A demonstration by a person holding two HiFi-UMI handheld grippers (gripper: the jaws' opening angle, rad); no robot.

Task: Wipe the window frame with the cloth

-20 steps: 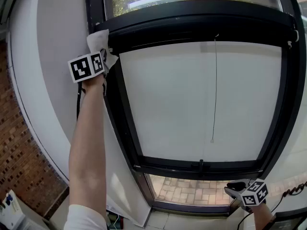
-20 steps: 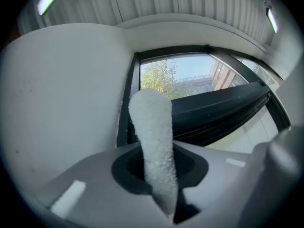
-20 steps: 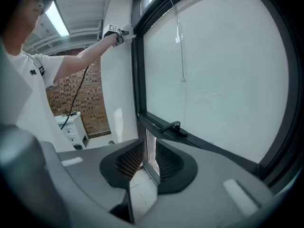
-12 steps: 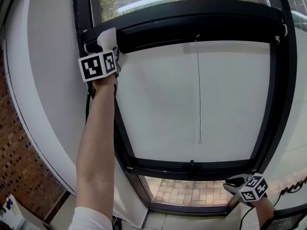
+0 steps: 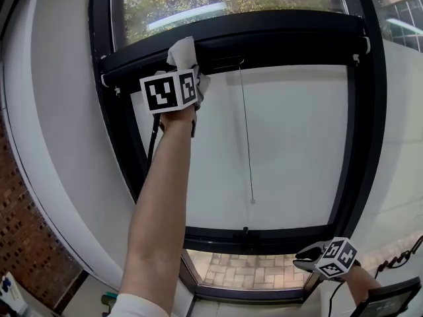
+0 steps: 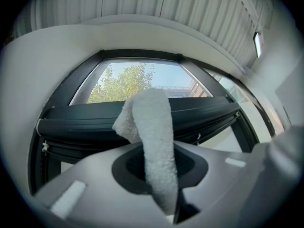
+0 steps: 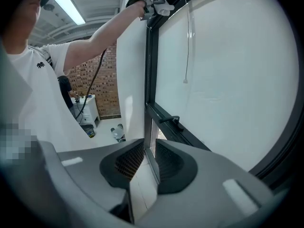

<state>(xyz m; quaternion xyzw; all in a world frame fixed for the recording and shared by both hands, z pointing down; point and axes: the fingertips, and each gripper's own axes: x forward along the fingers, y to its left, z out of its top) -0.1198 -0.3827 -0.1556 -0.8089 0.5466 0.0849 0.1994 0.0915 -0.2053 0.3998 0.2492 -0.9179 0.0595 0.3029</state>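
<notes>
Top bar [image 5: 297,35] of the window frame [image 5: 357,144] was pretty much open running right from the cloth [image 5: 183,50] in the left gripper [image 5: 187,71], all the way to the right corner. Only snag up there was the pull cord [image 5: 246,137], which hung just beside the gripper on its right, straight down over the blind [image 5: 297,144]. A right bracket [image 5: 365,45] stuck out at the bar's end, and a left bracket [image 5: 104,79] at the other. The blind's face was flat, loads of room. On the bottom rail a handle [image 5: 245,231] poked out midway. The right gripper [image 5: 305,261] sat low by the bottom right corner, well apart.
</notes>
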